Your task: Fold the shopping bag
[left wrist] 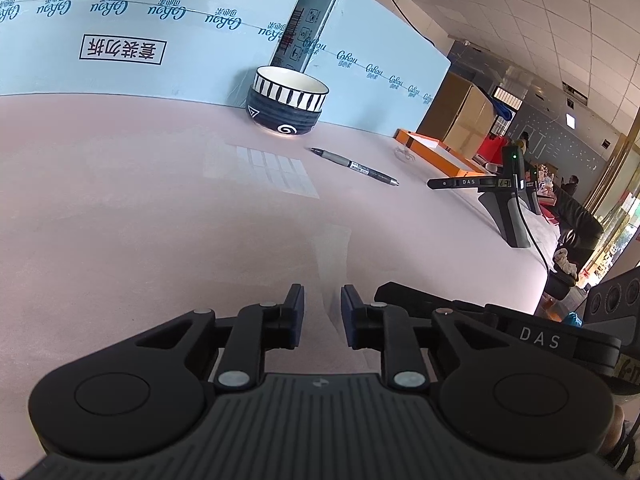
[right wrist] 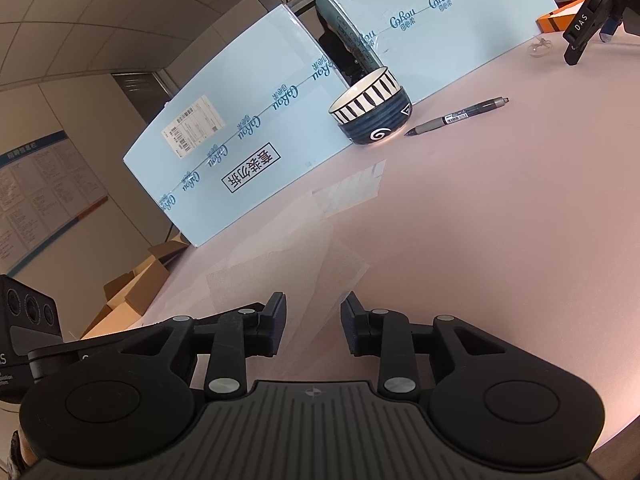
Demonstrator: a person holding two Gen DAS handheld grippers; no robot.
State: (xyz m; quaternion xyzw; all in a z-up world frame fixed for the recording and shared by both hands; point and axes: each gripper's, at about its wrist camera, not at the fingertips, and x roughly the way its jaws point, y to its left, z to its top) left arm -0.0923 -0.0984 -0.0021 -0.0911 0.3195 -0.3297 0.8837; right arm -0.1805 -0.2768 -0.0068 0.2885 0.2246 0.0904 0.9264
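One clear plastic shopping bag lies flat on the pink table, nearly see-through, its folded layers running from the middle of the table back toward the camera; in the left wrist view only faint creases of the bag and a white window reflection show on the surface.

Counted around it: one striped ceramic bowl, dark blue below with a white spiral, at 12 o'clock of the bag; one grey pen lying at 1 o'clock, just right of the bowl and apart from it; two pale blue cartons standing along the far edge behind the bowl, a dark gap between them; one orange flat box at 2 o'clock; one spare black gripper-like device marked DAS standing near the right edge. Nothing lies on the bag.

The left gripper hangs low at 6 o'clock, its jaws parted by a narrow gap, and it holds nothing; the bag's crease runs between its fingers. The right gripper is opened wider, empty too, with the bag's near edge below its fingertips; contact cannot be told.
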